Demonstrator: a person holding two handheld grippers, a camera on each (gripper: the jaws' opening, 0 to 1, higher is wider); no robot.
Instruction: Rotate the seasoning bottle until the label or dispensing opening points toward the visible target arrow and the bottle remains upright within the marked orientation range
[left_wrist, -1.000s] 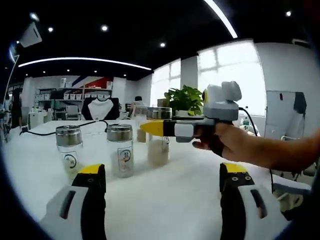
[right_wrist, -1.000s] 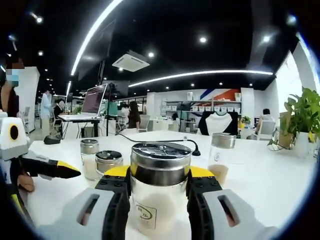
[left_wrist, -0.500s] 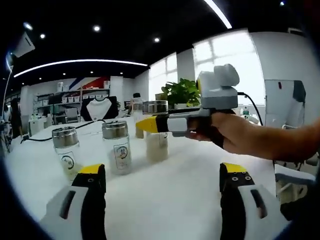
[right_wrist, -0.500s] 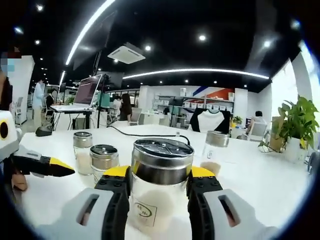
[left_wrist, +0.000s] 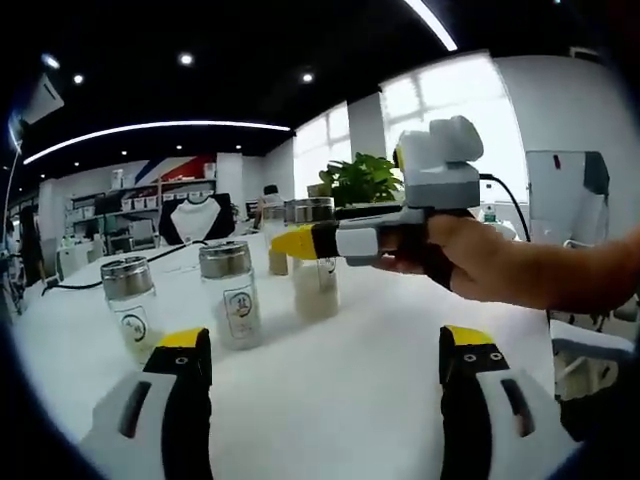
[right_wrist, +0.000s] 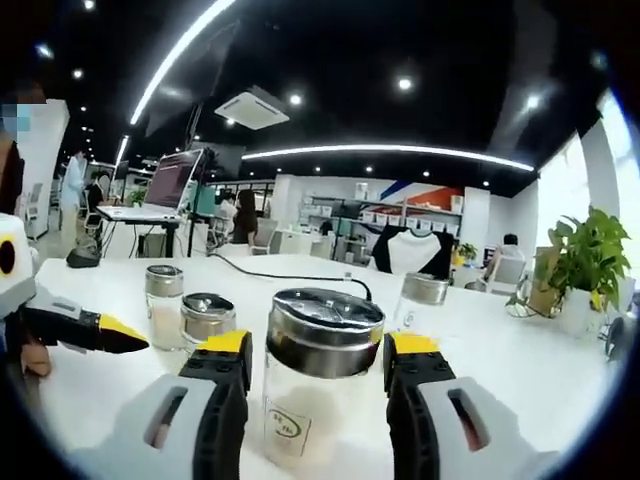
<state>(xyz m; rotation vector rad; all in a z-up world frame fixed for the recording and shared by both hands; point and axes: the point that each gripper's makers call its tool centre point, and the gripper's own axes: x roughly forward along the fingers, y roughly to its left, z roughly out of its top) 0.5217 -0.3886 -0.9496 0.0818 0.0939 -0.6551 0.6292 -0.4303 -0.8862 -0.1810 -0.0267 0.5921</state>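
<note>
In the right gripper view, our right gripper (right_wrist: 316, 350) stands spread around the seasoning bottle (right_wrist: 320, 385), its yellow-tipped jaws flanking the steel lid with a slim gap on each side. The bottle stands upright on the white table (right_wrist: 520, 370), small label facing us. To the left the left gripper (right_wrist: 75, 330) pokes in. Beyond it stand two jars (right_wrist: 190, 315), and another jar (right_wrist: 422, 300) farther right. In the left gripper view, our left gripper (left_wrist: 325, 350) hangs wide open over bare tabletop. A potted plant (left_wrist: 360, 180) stands far behind.
</note>
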